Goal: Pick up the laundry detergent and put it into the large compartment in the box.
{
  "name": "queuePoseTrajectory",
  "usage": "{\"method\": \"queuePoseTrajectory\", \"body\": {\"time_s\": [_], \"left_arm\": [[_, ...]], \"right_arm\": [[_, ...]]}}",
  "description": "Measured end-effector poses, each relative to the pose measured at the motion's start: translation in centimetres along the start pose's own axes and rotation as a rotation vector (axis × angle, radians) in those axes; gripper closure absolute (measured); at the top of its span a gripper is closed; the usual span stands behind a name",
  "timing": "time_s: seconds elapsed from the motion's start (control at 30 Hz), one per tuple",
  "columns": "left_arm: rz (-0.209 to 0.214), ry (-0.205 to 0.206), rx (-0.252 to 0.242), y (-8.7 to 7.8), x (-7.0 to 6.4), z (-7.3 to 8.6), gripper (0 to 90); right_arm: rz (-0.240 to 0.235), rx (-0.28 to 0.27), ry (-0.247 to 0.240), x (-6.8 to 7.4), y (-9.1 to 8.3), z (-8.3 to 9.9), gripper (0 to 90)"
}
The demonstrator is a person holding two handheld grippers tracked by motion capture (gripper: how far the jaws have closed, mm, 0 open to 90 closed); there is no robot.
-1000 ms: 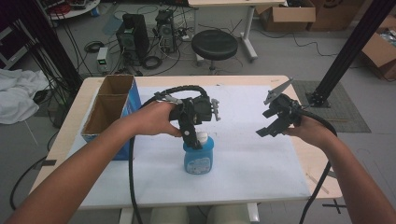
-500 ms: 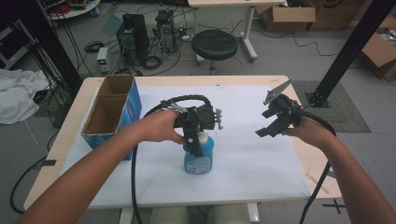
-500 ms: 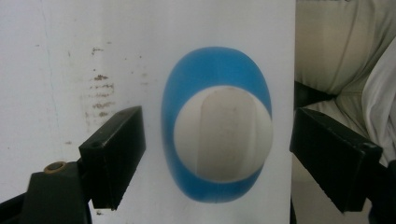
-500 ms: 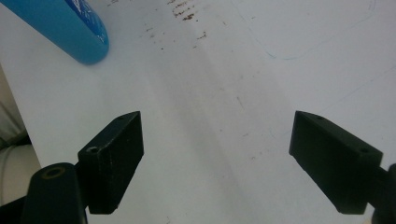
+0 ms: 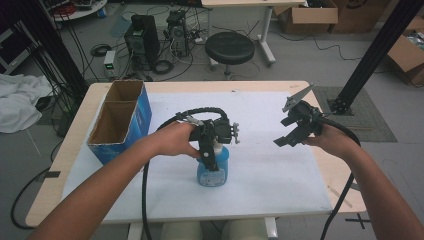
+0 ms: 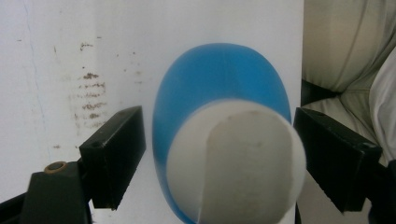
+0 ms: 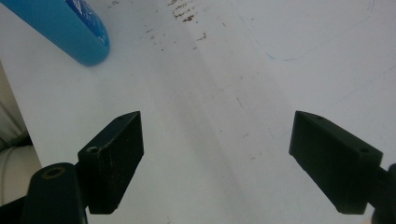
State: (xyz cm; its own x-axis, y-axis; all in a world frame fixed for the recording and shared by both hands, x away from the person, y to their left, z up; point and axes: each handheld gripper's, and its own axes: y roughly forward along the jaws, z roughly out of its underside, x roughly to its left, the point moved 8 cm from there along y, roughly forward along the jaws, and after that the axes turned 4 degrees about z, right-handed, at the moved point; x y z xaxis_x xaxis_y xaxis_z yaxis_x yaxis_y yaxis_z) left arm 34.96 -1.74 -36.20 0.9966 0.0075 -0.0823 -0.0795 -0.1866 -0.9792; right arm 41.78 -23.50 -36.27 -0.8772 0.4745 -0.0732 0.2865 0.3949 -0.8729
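My left gripper [image 5: 212, 150] sits wide around the blue bottle's [image 5: 212, 170] white cap [image 6: 233, 163] (not touching), right gripper [image 5: 295, 131] spread wide, empty.

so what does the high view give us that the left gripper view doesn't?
High view alone: the blue cardboard box at the table's left, the right tool held off to the right with jaws apart, both forearms, and the stool beyond the table.
Left gripper view alone: the white cap seen end-on, with a gap between it and each jaw, and brown marks on the white sheet.
Both: the blue bottle standing on the white surface, with the left tool over its top.
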Motion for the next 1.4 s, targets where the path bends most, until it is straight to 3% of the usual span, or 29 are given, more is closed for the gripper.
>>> {"method": "queuePoseTrajectory", "body": {"time_s": [1.4], "left_arm": [[-0.003, 0.010, -0.017, 0.59, 0.35, 0.12, 32.9]], "right_arm": [[-0.010, -0.001, 0.000, 0.14, 0.25, -0.09, 17.8]]}}
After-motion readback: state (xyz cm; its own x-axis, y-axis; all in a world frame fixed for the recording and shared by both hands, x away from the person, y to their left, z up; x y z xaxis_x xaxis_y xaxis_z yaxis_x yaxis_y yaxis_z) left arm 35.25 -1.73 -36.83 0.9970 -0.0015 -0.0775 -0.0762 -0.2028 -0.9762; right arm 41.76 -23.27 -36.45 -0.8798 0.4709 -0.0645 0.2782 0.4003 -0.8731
